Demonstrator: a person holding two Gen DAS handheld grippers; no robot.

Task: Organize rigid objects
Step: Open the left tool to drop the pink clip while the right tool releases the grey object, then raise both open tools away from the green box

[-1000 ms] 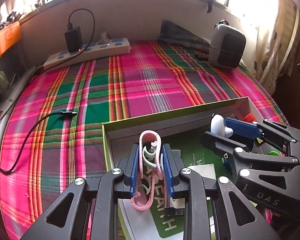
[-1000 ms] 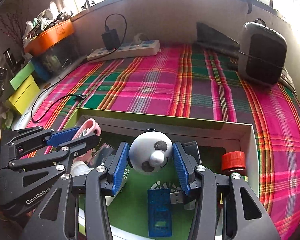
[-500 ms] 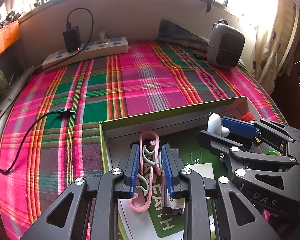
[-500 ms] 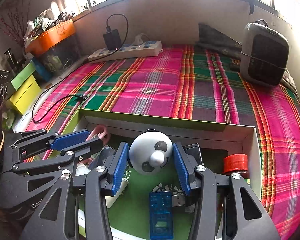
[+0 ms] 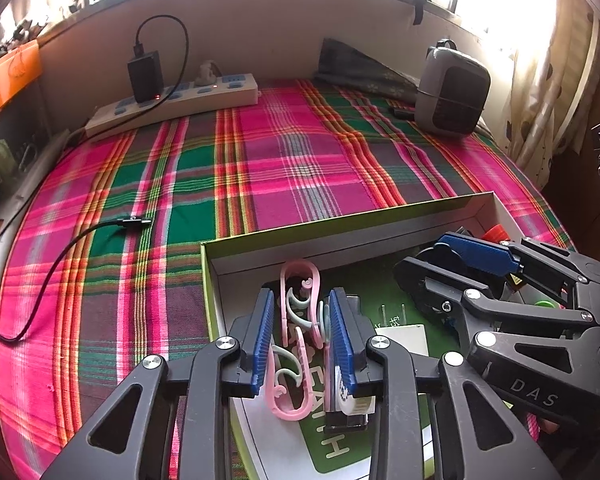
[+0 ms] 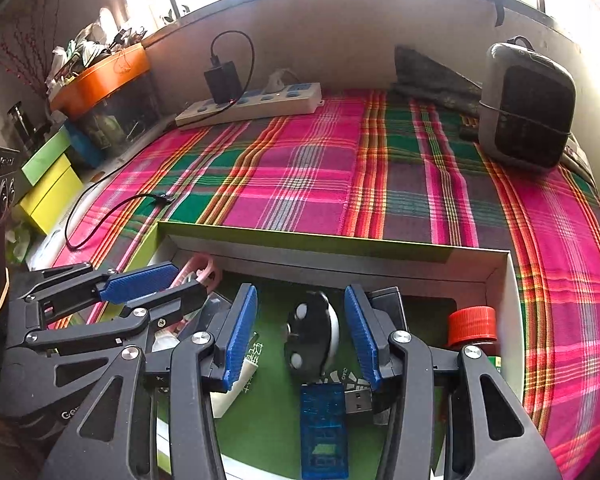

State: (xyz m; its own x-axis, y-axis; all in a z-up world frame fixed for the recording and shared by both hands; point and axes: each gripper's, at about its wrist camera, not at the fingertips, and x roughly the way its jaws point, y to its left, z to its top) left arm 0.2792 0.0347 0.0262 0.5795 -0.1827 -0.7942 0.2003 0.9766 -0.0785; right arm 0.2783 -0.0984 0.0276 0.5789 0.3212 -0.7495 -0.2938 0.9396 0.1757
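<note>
Left wrist view: the left gripper has its jaws opening, with the pink clip standing upright between the blue pads; a gap shows on either side of it. The clip's lower loop sits over the floor of the green box, near the box's left wall. Just right of the clip, a small black and white item leans against the right pad; what it is I cannot tell.

Right wrist view: the right gripper has its jaws apart, and the panda toy lies between the pads on the box floor, turned on its side and touching neither pad. A blue USB stick lies just nearer the camera than the toy. A bottle with a red cap stands in the box's right corner, beside the right finger.

Both grippers point steeply down into the box, side by side. The box rests on a plaid cloth; beyond the box a power strip and a grey heater stand by the wall.
</note>
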